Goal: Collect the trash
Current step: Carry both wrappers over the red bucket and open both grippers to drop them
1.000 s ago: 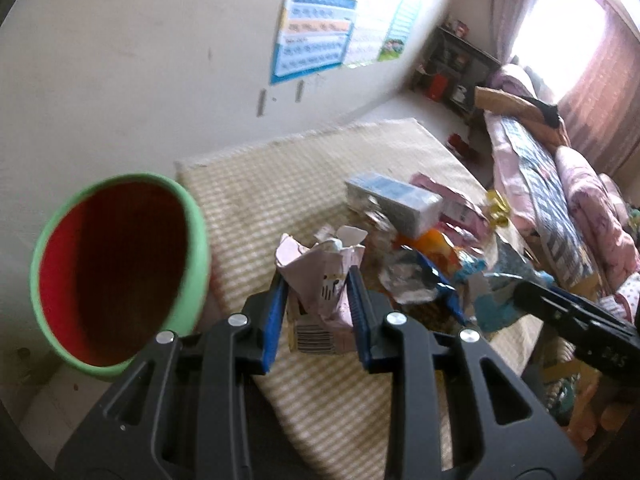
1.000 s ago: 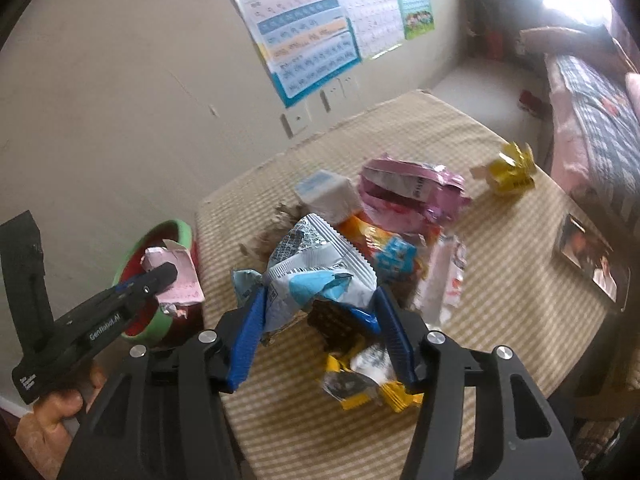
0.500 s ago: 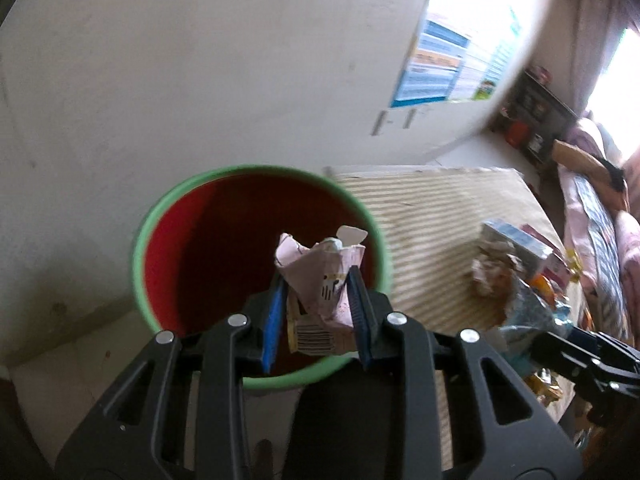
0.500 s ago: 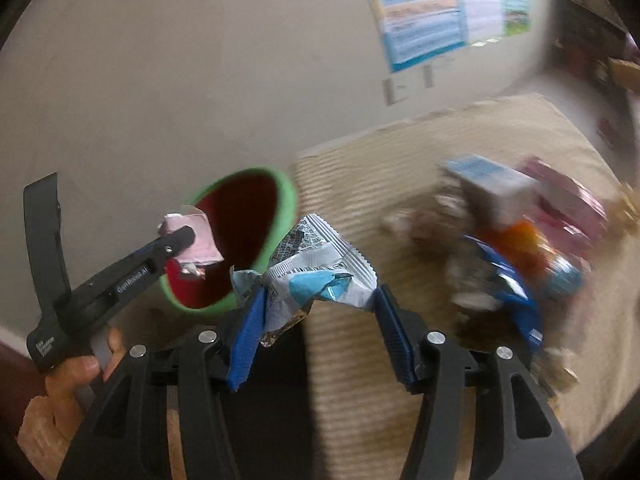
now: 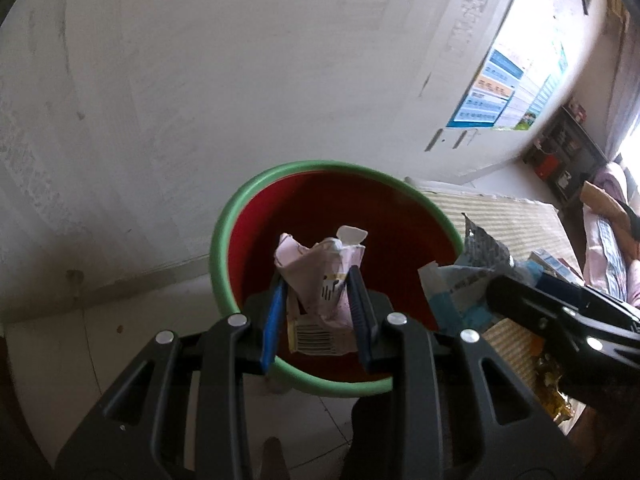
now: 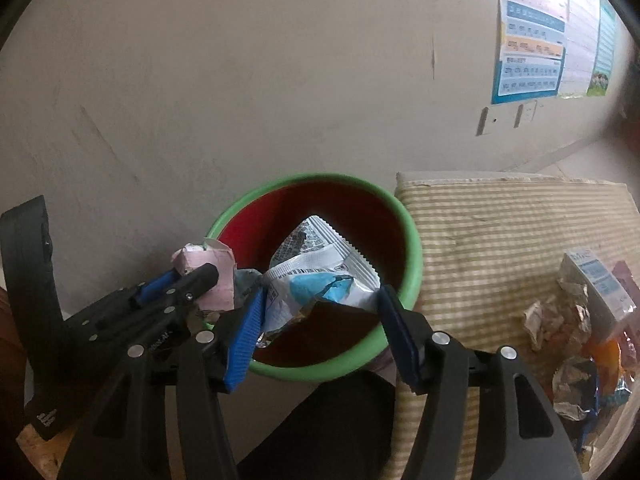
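Observation:
A red bin with a green rim (image 5: 218, 248) (image 6: 414, 248) stands on the floor between the wall and the table. My left gripper (image 5: 316, 292) is shut on a crumpled pink carton (image 5: 320, 276) and holds it over the bin's mouth. My right gripper (image 6: 320, 304) is shut on a silver and blue wrapper (image 6: 320, 280) and holds it over the bin too. The left gripper (image 6: 176, 280) with the pink carton (image 6: 208, 276) shows at the bin's left rim in the right wrist view. The wrapper (image 5: 464, 276) shows at the bin's right rim in the left wrist view.
A table with a checked yellow cloth (image 6: 500, 232) stands right of the bin. Several wrappers and a small box (image 6: 592, 312) lie on its right part. A plain wall (image 5: 240, 80) is close behind the bin. Posters (image 6: 552, 28) hang on it.
Both grippers have swung left from the table with their loads and now hang over the bin. The bin has moved to the middle of both views.

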Demonstrator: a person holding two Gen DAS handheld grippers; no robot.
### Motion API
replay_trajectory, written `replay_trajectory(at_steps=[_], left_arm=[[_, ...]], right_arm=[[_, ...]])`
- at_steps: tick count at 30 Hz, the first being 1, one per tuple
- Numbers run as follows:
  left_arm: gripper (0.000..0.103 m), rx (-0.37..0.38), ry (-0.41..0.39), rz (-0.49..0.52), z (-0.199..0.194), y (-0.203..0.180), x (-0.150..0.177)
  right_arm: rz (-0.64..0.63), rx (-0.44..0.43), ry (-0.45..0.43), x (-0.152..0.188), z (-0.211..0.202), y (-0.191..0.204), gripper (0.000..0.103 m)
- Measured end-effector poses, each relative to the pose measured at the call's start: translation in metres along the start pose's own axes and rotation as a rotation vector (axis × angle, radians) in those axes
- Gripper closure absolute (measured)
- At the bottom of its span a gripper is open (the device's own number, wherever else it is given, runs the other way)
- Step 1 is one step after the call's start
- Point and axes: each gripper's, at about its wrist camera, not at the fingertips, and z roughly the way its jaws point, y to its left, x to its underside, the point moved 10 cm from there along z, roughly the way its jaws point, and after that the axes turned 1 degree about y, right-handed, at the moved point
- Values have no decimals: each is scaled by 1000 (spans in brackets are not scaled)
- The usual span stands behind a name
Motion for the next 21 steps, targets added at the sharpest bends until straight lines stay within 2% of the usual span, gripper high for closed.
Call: replay_trajectory(at_steps=[3,7,18,21], left_arm=[[74,-3,3,-12,4,4,-2],[74,1,9,-25,8,6,-3],[74,34,26,4,20,-11,-4],[74,38,24,0,21,-13,-7]], right_arm=[[7,-8,6,2,3,2,36],[26,-15,10,5,2,-1,31],[91,1,3,18,-17,-21,28],[111,-1,44,29,-13,-27,28]])
